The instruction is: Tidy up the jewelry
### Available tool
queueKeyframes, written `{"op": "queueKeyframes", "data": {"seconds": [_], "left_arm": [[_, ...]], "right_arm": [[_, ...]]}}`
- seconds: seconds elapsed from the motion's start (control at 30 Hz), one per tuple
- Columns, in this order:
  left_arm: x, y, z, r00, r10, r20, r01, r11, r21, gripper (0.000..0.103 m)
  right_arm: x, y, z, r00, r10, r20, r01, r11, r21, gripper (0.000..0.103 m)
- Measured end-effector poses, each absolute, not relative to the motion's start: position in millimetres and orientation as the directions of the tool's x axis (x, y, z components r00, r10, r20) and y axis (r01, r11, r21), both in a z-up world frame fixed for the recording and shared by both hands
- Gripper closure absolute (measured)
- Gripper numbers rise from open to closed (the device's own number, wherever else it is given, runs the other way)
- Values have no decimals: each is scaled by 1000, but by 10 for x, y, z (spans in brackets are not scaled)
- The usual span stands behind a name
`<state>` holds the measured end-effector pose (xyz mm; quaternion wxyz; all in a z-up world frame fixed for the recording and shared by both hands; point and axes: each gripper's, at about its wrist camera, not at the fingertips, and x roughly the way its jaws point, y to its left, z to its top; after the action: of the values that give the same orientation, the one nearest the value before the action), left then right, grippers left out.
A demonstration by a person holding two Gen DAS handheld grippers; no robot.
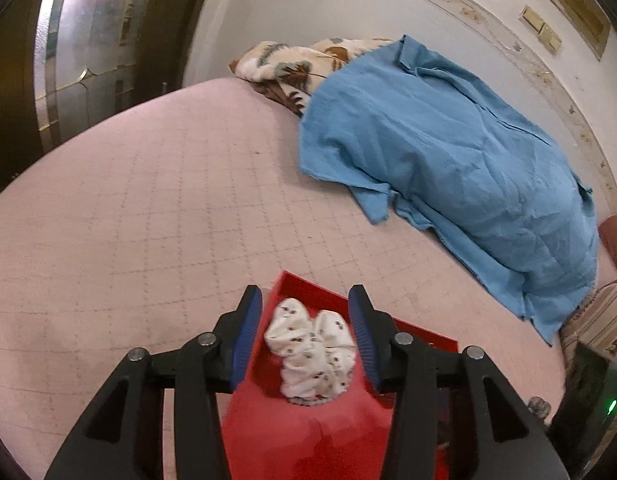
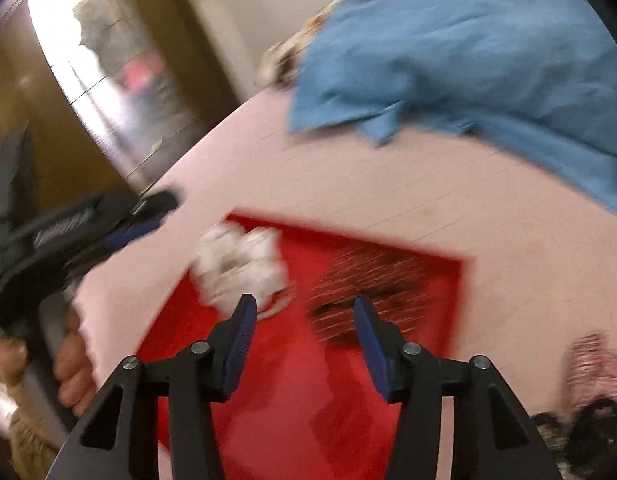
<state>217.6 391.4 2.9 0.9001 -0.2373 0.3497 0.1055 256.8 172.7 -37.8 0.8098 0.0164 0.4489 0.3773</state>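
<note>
A white printed scrunchie (image 1: 312, 352) lies in a red tray (image 1: 304, 284) on the pink quilted bed. My left gripper (image 1: 306, 296) hangs open over it, its blue pads either side of the scrunchie with gaps showing. The right wrist view is blurred. There my right gripper (image 2: 304, 302) stands open above the red tray (image 2: 292, 400) with nothing between its fingers. In that view the white scrunchie (image 2: 240, 272) sits at the tray's far left corner, and a dark piece with gold glints (image 2: 368, 292) lies to its right. The left gripper (image 2: 164, 208) reaches in from the left.
A blue garment (image 1: 448, 152) lies spread over the bed's far right, with a leaf-print cloth (image 1: 292, 64) behind it. A pink striped scrunchie (image 2: 592, 364) and dark items (image 2: 580, 432) lie on the bed right of the tray. A hand (image 2: 68, 372) holds the left gripper's handle.
</note>
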Motion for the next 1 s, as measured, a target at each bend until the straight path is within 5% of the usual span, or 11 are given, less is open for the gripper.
{"op": "queueKeyframes", "data": {"seconds": [0.07, 0.3, 0.37, 0.43, 0.57, 0.6, 0.63, 0.87, 1.0], "left_arm": [[2167, 3935, 25, 728, 51, -684, -371, 868, -331, 59], [2142, 4099, -18, 728, 42, -684, -397, 840, -371, 59], [2134, 4141, -37, 727, 41, -686, -405, 832, -380, 59], [2133, 4167, -51, 724, 37, -689, -409, 827, -386, 59], [2128, 4183, -55, 720, 32, -693, -409, 826, -387, 59], [2124, 4185, -51, 721, 31, -693, -408, 826, -388, 59], [2121, 4183, -51, 722, 29, -692, -408, 825, -391, 59], [2125, 3984, -109, 704, -90, -704, -298, 863, -408, 60], [2206, 3555, -242, 634, -151, -758, -148, 939, -311, 61]], "right_arm": [[2515, 1947, -505, 250, 619, -745, -628, 689, 362, 75], [2519, 2315, -701, 259, 550, -794, -679, 688, 256, 74], [2530, 2344, -677, 269, 560, -783, -682, 685, 256, 64], [2557, 2398, -644, 292, 570, -768, -674, 692, 258, 38], [2684, 2592, -647, 306, 579, -756, -661, 701, 269, 35], [2731, 2627, -675, 284, 587, -758, -661, 693, 289, 53], [2760, 2660, -694, 266, 591, -762, -660, 687, 303, 94], [2907, 2223, -483, 318, 601, -733, -588, 732, 345, 96], [2950, 1859, -375, 364, 582, -727, -555, 763, 333, 95]]}}
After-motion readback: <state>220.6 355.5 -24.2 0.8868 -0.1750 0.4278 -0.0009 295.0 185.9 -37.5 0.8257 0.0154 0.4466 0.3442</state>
